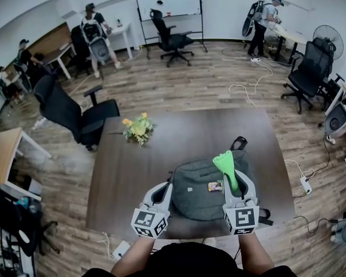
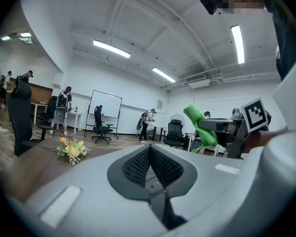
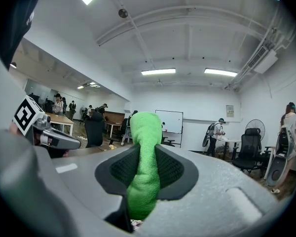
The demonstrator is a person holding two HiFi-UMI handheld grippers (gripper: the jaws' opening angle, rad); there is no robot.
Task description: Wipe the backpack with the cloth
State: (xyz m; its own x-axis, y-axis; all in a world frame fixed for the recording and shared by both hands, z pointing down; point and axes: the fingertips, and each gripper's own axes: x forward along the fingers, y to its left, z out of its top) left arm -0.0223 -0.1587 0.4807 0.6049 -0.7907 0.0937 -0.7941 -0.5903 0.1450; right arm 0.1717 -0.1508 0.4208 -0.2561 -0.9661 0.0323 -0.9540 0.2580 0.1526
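Backpack (image 1: 205, 192) lies flat on the table (image 1: 161, 149), near-right part, close to the near edge. Grey fabric, with a small coloured tag (image 1: 215, 186) on top and the carry loop at the far end.

Right gripper (image 1: 235, 183) is clamped on the green cloth (image 1: 226, 166). Its own view shows both jaws pressed into the cloth (image 3: 144, 167) from each side, with a bunched roll sticking out past the tips. The gripper points up and away, so the cloth is held above the backpack and doesn't look to be touching it.

Left gripper (image 1: 163, 192) hovers over the backpack's near-left edge. Jaws are together with nothing between them (image 2: 149, 154).

Flowers (image 1: 137, 128) sit far-left on the table, well apart from the work.

Handling, my read:
- Cloth: microfibre by the look, so light, soft and floppy. It's gripped low, which leaves plenty free for wiping. It will fold over on contact, so drag it flat rather than poke with it.
- Backpack: soft shell that looks only part filled. It should dent under pressure and may slide on the smooth tabletop.
- Hold point: pin it with the left gripper at the near-left edge or a strap, then wipe away from that anchor.
- Risk: the cloth could snag on the tag or a zipper.
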